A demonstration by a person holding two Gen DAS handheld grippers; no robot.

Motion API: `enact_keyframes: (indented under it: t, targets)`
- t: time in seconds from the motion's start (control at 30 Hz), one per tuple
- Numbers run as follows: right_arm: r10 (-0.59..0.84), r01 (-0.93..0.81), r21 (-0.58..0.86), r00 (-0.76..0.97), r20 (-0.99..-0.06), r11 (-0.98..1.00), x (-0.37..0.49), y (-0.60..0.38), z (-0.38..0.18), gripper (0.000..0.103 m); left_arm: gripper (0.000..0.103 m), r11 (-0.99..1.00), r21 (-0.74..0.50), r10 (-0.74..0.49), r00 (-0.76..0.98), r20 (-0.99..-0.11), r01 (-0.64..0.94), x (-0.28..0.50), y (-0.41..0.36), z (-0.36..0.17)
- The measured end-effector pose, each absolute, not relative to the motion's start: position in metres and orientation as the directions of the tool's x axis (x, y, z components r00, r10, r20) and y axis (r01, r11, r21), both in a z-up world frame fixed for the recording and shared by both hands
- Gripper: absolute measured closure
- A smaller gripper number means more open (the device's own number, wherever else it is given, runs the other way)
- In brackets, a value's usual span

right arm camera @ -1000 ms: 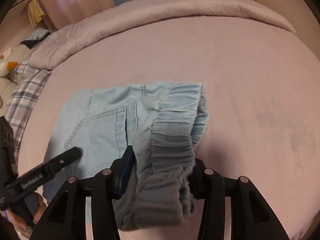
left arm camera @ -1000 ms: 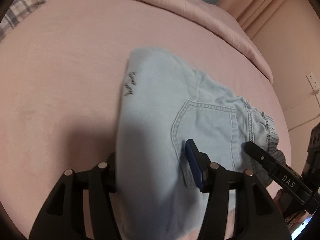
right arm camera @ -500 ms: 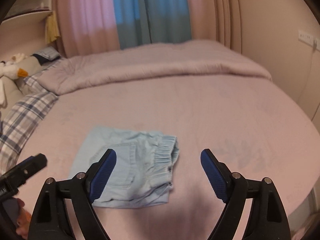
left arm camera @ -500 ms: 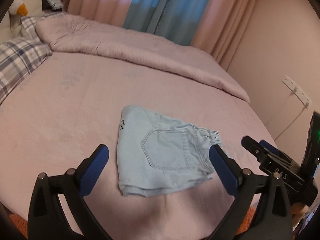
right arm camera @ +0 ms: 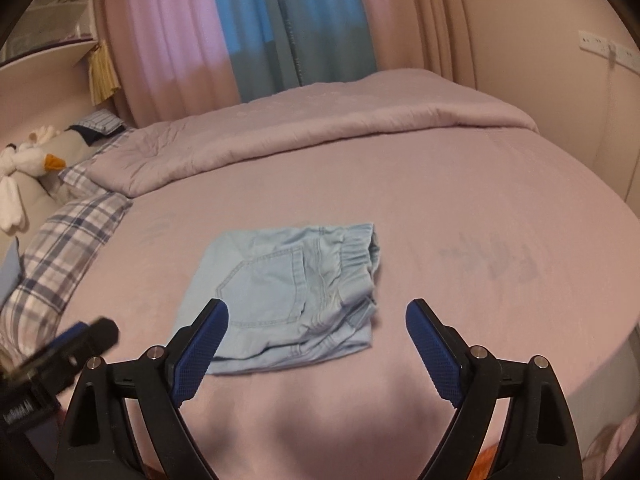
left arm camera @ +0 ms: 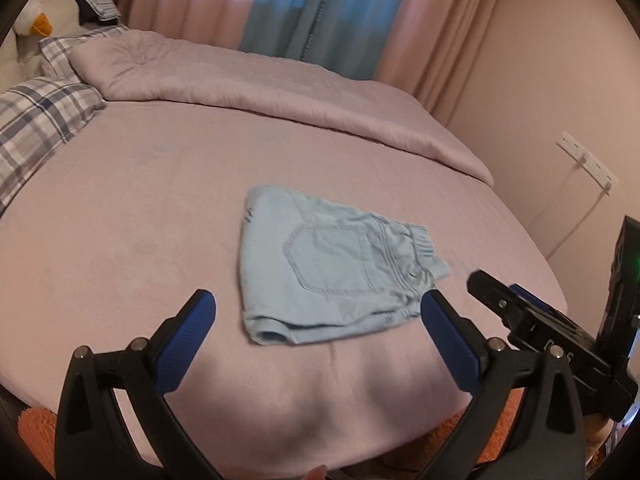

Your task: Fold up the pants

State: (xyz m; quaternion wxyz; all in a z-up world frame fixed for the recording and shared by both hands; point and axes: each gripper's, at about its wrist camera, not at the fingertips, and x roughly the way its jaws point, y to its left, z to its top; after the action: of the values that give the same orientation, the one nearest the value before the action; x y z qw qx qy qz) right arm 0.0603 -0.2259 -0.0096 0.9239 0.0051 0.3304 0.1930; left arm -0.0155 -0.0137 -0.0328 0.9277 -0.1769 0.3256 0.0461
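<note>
The left gripper (left arm camera: 316, 312) and the right gripper (right arm camera: 316, 320) both have their jaws spread wide, with bumpy blue pads, holding nothing. Just past them the soft, light blue pants (left arm camera: 332, 268) lie folded in a small square on the smooth pink bed (left arm camera: 132, 216). A checked pillow (right arm camera: 68, 248) and curtains (right arm camera: 256, 28) are behind.

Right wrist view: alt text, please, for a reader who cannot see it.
Folded light-blue pants lie flat on a pink bed, back pocket up. The right hand-held gripper hangs open above them, holding nothing; the left hand-held gripper shows at lower left.
</note>
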Motion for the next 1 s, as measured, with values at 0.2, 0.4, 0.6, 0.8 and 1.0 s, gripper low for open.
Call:
enact_keyframes:
  t: [0.2, 0.4, 0.6, 0.8, 1.0]
  targets:
    - [0.341, -0.343, 0.118, 0.718, -0.606, 0.932, 0.052, -0.225, -0.009, 0.013, 0.0, 0.947, -0.258, -0.02, 0.768, -0.641, -0.191, -0.019, -0.026, -0.035]
    - [0.338, -0.343, 0.112, 0.721, -0.605, 0.933, 0.051, -0.223, -0.008, 0.013, 0.0, 0.951, -0.211, 0.034, 0.754, -0.655, -0.226, -0.023, -0.032, -0.034]
    - [0.334, -0.338, 0.112, 0.723, -0.605, 0.934, 0.05, -0.223, -0.008, 0.013, 0.0, 0.954, -0.18, 0.064, 0.751, -0.657, -0.238, -0.024, -0.037, -0.033]
    - [0.313, -0.319, 0.102, 0.727, -0.612, 0.942, 0.054, -0.221, -0.011, 0.013, 0.0, 0.961, -0.163, 0.06, 0.745, -0.665, -0.223, -0.023, -0.042, -0.034]
    - [0.288, -0.301, 0.088, 0.729, -0.621, 0.95, 0.055, -0.217, -0.014, 0.013, 0.0, 0.956, -0.17, 0.065, 0.736, -0.673, -0.24, -0.022, -0.041, -0.038]
